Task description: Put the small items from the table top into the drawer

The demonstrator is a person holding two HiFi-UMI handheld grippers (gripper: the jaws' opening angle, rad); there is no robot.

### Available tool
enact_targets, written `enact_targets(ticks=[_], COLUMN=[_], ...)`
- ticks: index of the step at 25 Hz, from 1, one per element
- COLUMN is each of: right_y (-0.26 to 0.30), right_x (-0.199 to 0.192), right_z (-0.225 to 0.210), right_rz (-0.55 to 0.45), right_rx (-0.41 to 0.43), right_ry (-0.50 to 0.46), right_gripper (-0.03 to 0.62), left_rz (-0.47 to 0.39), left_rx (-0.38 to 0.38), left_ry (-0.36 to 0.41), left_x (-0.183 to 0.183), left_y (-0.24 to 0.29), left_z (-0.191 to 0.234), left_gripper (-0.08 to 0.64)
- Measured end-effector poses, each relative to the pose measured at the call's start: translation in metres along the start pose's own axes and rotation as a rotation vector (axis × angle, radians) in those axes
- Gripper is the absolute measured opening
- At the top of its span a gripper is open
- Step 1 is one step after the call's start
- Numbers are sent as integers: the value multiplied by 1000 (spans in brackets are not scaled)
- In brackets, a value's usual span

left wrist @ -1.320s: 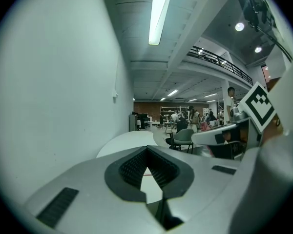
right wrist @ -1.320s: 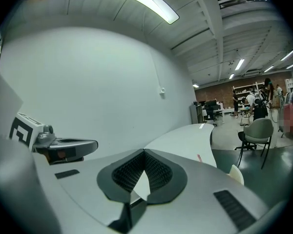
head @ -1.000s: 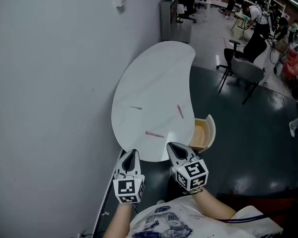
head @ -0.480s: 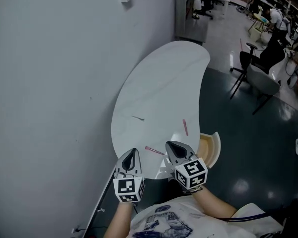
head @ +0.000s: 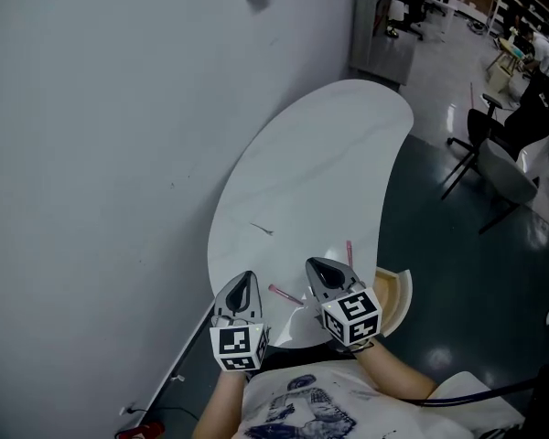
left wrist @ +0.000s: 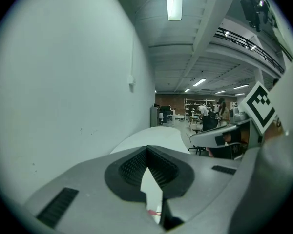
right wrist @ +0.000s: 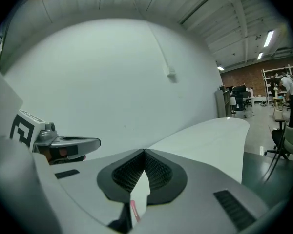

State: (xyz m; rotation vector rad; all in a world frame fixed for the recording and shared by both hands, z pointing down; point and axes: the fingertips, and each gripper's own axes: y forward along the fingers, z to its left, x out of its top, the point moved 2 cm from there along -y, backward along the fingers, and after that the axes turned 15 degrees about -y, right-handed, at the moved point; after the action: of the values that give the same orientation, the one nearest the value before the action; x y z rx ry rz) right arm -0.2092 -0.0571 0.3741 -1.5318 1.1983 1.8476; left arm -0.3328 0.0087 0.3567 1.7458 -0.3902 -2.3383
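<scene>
Place: large open workshop-office, industrial in build
Ceiling: bare beams; strip lights (left wrist: pixel 174 1)
Far end: brick wall (right wrist: pixel 244 75); shelving racks (left wrist: pixel 193 105); people (left wrist: pixel 205 115) busy among desks
Furniture: office chairs (head: pixel 508 167); grey cabinet (head: pixel 384 48); white curved table (head: pixel 320 172) set against a plain wall (head: pixel 119 154)
Floor: dark, hard, glossy (head: pixel 457 254)

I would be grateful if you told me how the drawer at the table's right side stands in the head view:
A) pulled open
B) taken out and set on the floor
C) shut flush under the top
A: the drawer juts out from under the edge of the white table, and its tan inside is exposed.
</scene>
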Motion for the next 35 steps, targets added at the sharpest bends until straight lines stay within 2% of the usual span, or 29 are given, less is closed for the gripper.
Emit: enact_targets(ticks=[9, 15, 23, 35], right_y=[38, 59, 95, 150], right_x=[-3, -2, -3, -13], right_z=[-2, 1, 7, 11], right_rz=[41, 68, 115, 189], right_rx=[34, 29, -11, 12], right_ry=[-9, -12, -62, -120], right_gripper=[21, 21, 21, 23], left_rz=[20, 57, 84, 139], left_rx=[39, 25, -6, -39], left_ry=[-12, -32, -73, -78], left_x=[4, 5, 1, -6], left_y=[17, 33, 58, 96], left_z=[30, 53, 95, 128], left_gripper=[34, 34, 34, 34])
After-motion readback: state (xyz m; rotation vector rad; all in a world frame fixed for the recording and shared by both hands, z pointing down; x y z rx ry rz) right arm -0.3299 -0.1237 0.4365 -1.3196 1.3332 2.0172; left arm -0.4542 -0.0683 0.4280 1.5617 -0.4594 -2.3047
